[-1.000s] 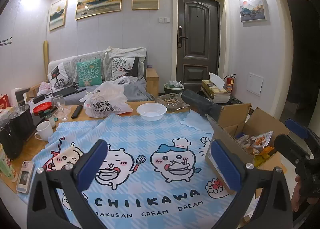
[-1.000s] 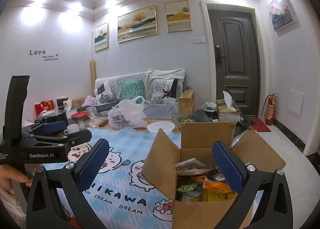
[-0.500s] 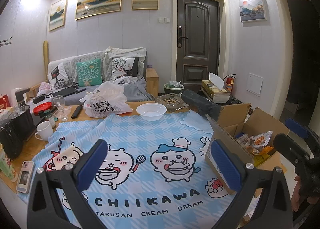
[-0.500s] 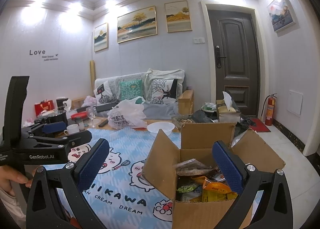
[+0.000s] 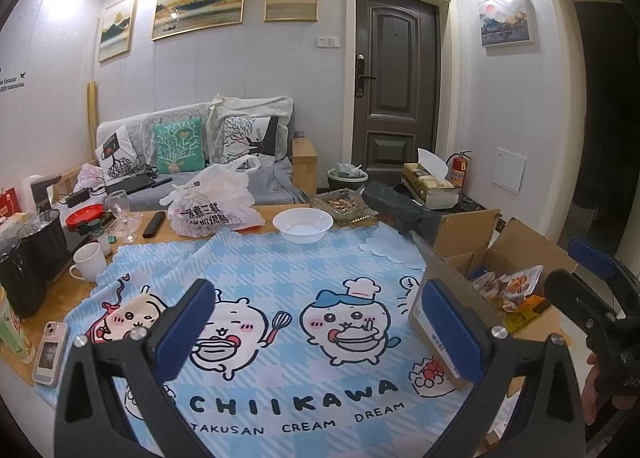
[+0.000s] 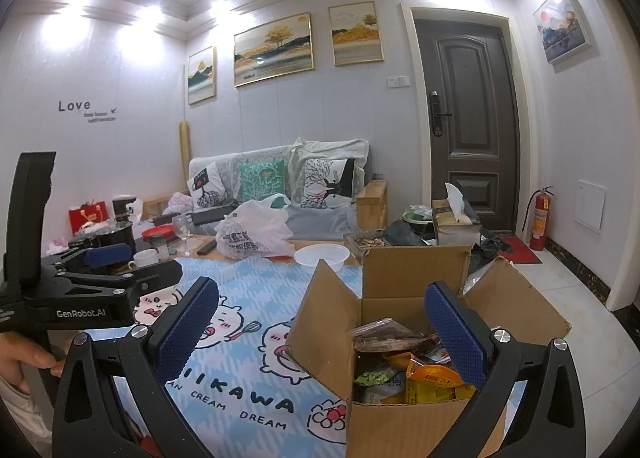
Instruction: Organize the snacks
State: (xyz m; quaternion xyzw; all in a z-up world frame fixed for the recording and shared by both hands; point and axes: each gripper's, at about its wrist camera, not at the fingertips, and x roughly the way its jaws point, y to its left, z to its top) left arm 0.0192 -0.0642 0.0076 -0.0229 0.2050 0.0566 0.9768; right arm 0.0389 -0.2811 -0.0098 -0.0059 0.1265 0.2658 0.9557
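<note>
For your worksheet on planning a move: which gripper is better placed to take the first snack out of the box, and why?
Probably the right gripper: it is open, with the open box and its snack packets directly before it. The left gripper, also open, faces the blue cloth.

Light source: I'm seeing ceiling spotlights [image 6: 224, 6] blazing along the cornice, blowing out into white glare.
Brightness: the room is reading evenly lit, with a cool bluish cast.
Shadows: soft ones are falling inside the cardboard box [image 6: 404, 286].
Distortion: the door [image 5: 394, 86] and walls are bowing toward the edges; the corners are vignetting black.
Focus: I'm getting sharp print on the tablecloth [image 5: 280, 270]; far details are looking slightly soft.
</note>
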